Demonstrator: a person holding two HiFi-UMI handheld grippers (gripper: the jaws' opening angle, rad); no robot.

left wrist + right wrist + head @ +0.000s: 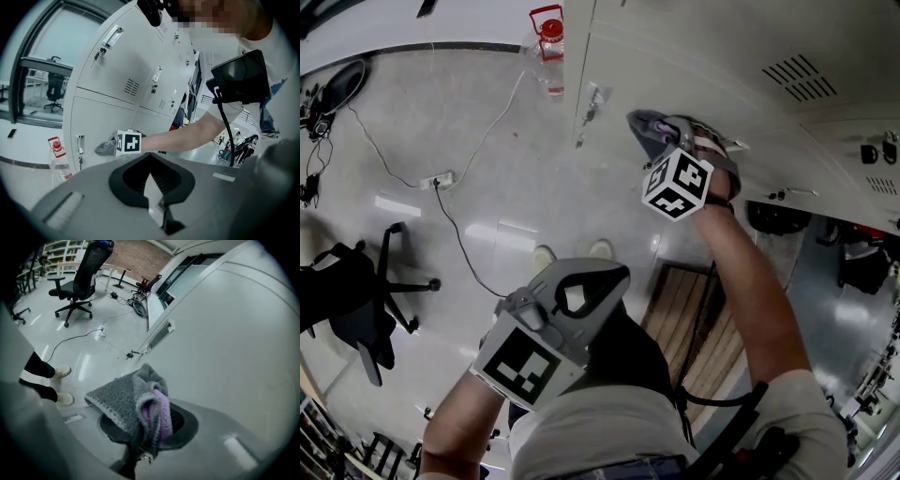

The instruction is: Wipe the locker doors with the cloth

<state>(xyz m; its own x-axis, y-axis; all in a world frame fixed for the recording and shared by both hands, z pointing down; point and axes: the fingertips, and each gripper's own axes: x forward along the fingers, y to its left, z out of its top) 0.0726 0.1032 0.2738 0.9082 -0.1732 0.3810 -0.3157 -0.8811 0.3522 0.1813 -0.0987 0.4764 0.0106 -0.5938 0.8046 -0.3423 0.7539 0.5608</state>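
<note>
A grey cloth [136, 401] with a purple inner fold is bunched between the jaws of my right gripper [150, 427], which is shut on it. In the head view that gripper [661, 131] holds the cloth [649, 129] up by the pale grey locker door [675, 56], below a handle with keys [586, 117]. Whether the cloth touches the door [234, 343] I cannot tell. My left gripper [614, 277] hangs low near the body, away from the lockers, its jaws together with nothing in them. The left gripper view shows its tips [150, 157] pointing toward the lockers [103, 112] and the cloth [105, 147].
A clear bottle with a red cap [549, 47] stands on the floor at the locker's foot. A cable runs to a power strip [439, 180]. A black office chair [366, 291] stands at the left. Slatted wooden boards [684, 309] lie under the right arm.
</note>
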